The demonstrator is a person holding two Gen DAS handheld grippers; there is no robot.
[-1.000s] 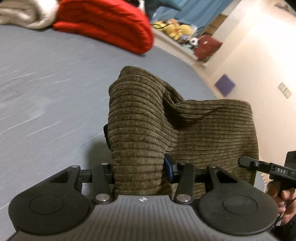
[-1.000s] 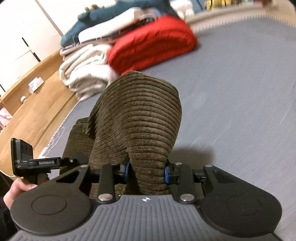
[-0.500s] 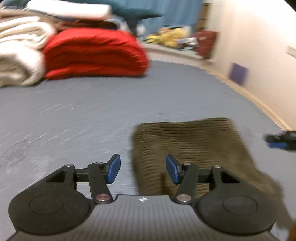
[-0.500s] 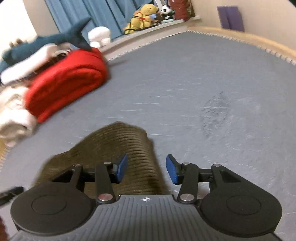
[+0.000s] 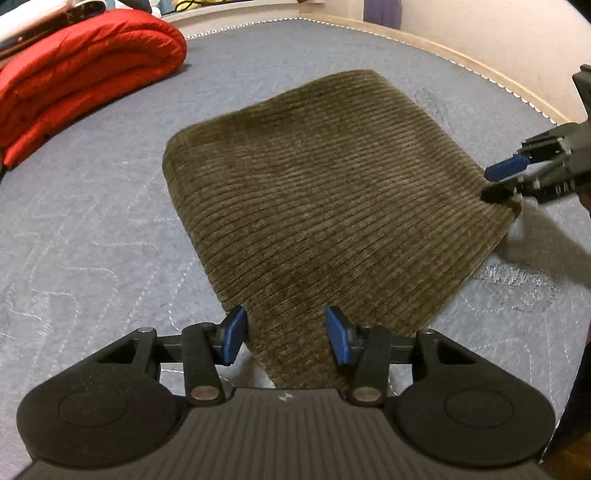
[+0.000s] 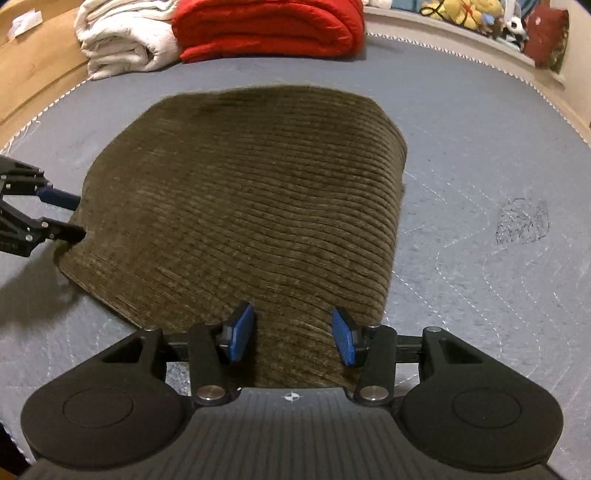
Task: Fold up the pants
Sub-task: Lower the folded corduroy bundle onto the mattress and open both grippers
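Note:
The olive-brown corduroy pants (image 5: 325, 192) lie folded in a flat rectangle on the grey mattress (image 5: 92, 229); they also show in the right wrist view (image 6: 251, 206). My left gripper (image 5: 284, 339) is open, its blue pads straddling the near corner of the pants without closing on it. My right gripper (image 6: 291, 339) is open the same way over the opposite near corner. Each gripper shows at the edge of the other's view: the right one (image 5: 506, 181), the left one (image 6: 62, 214), both with jaws apart at the fabric edge.
A folded red quilt (image 5: 81, 74) lies at the far side of the mattress, also in the right wrist view (image 6: 266, 26), beside a white folded blanket (image 6: 118, 40). Stuffed toys (image 6: 461, 14) sit on a ledge behind. A wooden bed frame (image 6: 33, 66) borders the mattress.
A second ago both grippers were shut on the lifted pants. They let go, and the pants now lie flat on the mattress with both grippers open over the near corners.

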